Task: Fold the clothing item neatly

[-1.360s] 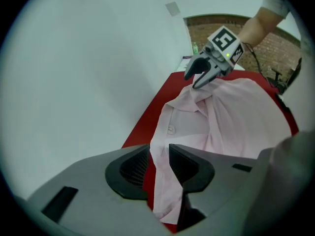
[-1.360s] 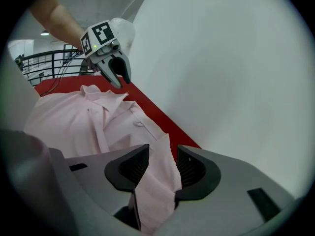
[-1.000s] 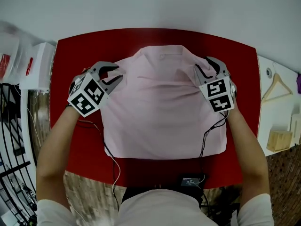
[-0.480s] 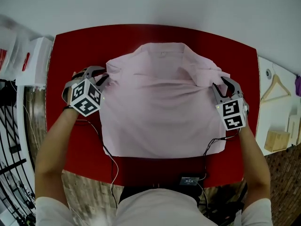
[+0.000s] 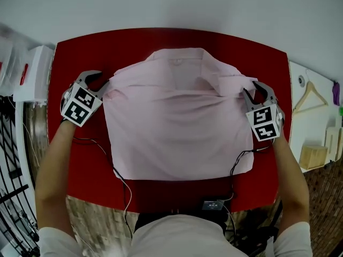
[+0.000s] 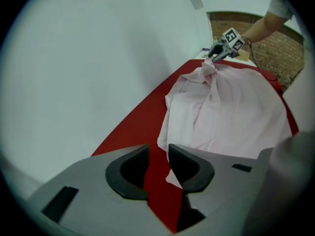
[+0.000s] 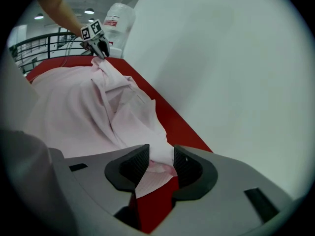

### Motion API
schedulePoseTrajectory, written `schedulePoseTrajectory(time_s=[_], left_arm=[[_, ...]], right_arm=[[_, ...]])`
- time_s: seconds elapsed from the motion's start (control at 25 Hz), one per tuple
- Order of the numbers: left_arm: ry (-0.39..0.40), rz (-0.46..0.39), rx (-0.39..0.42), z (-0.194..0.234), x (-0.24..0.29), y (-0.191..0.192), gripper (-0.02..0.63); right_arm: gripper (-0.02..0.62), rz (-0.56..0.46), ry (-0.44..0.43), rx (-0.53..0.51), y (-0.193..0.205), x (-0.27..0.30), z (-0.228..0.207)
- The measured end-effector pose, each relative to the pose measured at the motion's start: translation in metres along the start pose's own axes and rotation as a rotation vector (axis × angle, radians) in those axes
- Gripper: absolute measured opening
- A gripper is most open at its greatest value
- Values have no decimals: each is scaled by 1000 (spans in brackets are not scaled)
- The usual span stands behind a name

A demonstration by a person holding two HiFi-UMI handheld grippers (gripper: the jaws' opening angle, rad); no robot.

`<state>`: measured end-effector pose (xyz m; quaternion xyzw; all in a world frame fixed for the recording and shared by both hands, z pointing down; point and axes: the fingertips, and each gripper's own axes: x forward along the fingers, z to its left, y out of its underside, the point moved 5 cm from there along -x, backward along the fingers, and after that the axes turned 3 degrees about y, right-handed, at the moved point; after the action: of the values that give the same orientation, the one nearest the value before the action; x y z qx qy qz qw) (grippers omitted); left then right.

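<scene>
Folding is not yet beginning: the shirt (image 5: 177, 122) is lying spread on the surface (image 5: 80, 159), the right gripper (image 5: 252, 89) fingers clamping its corner, the left gripper (image 5: 102, 79) fingers gaping.

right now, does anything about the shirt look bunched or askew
Yes: the pink shirt is bunched into a crumpled fold at the corner where the right gripper pinches it, while the rest lies fairly flat on the red table.

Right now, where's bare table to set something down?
Free: on the red table, the far strip beyond the shirt collar, and both far corners. Cables cross the near strip. The left gripper and right gripper crowd the shirt's sides.
</scene>
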<state>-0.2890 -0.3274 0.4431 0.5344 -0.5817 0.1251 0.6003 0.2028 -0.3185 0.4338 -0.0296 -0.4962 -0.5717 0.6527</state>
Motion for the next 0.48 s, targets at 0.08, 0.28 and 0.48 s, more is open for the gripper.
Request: schedulePoseTrajectory(time_s=[0.08,0.28,0.48], left_arm=[[10,-19,19,-11,-5,1,103],[-5,-47,10,-18,-15,4,103],[-102,-59,-5,9,-24,1,103]], right_arm=[[155,-10,-2,-83,-1,-3,4],[155,-50,-50,-363,-11,-9,30],[155,-8,-83,-564,-5,8,43]])
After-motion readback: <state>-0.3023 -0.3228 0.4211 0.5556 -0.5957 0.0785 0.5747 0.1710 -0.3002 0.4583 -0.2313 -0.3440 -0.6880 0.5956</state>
